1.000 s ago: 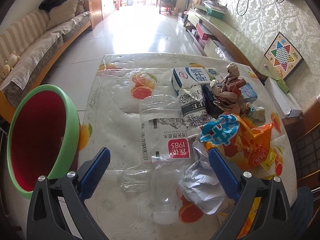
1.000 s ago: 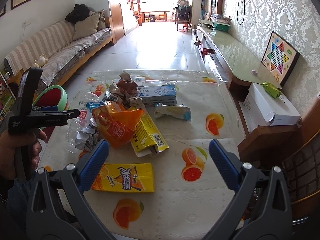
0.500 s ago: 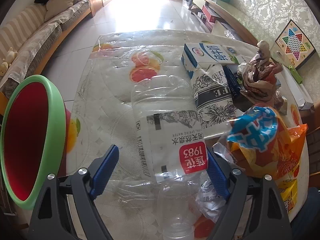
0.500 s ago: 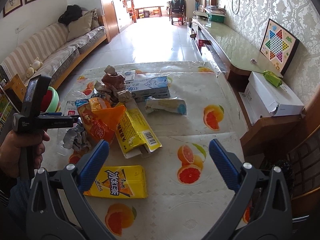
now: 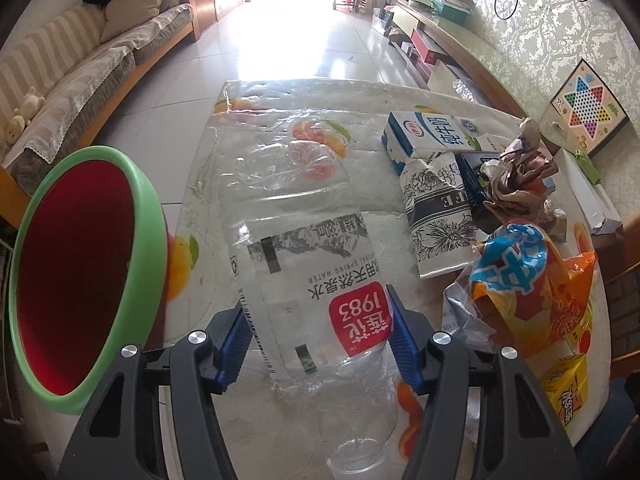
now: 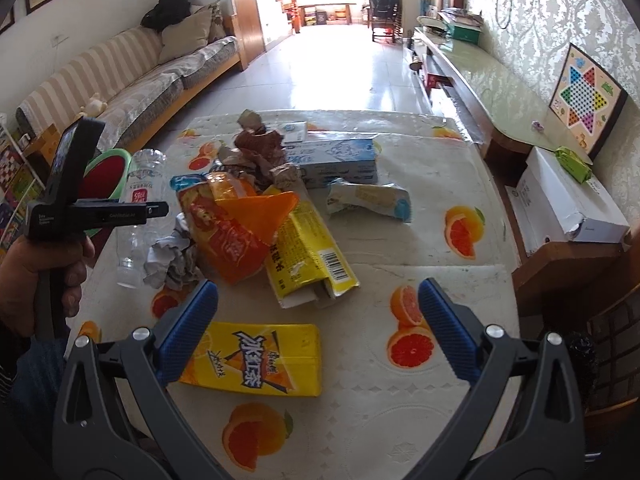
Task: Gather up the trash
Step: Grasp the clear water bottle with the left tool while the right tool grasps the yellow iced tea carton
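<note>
Bottle body, clear crushed plastic with white-and-red label (image 5: 308, 280), sits clamped mid-label between my left gripper (image 5: 316, 332) pads; I judge it light, springy, slippery; right gripper (image 6: 316, 328) hangs apart, empty.

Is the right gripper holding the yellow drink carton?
No: the right gripper is open above the yellow drink carton, which lies flat on the table.
</note>
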`<act>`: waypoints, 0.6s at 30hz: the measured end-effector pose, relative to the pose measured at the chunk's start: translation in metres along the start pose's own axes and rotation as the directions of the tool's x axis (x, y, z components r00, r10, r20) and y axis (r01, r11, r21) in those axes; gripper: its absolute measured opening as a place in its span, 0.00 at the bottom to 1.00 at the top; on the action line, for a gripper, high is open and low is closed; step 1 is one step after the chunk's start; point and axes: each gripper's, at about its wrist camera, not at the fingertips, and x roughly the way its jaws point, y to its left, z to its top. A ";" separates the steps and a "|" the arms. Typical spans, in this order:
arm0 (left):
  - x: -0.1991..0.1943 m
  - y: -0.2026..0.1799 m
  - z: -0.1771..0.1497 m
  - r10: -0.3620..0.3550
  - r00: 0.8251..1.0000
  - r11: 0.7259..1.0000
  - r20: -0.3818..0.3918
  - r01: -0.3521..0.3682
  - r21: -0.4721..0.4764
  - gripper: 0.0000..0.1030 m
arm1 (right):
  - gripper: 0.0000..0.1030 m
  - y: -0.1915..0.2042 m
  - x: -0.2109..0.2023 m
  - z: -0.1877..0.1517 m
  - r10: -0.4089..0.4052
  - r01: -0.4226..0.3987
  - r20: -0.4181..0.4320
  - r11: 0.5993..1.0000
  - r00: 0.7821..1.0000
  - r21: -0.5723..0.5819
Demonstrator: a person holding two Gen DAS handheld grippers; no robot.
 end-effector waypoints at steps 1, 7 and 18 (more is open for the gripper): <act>-0.005 0.003 -0.001 0.003 1.000 1.000 0.008 -0.003 0.004 0.56 | 0.96 0.006 0.001 -0.003 0.017 -0.017 -0.004 1.000 1.000 -0.024; -0.033 0.014 -0.009 -0.007 0.999 1.000 0.043 0.008 -0.004 0.56 | 0.96 0.032 0.011 -0.016 0.151 -0.165 -0.077 0.956 0.986 -0.241; -0.054 0.018 -0.026 -0.075 0.995 0.996 0.068 0.078 -0.043 0.56 | 0.96 0.075 0.032 -0.037 0.197 -0.292 -0.218 0.721 0.956 -0.628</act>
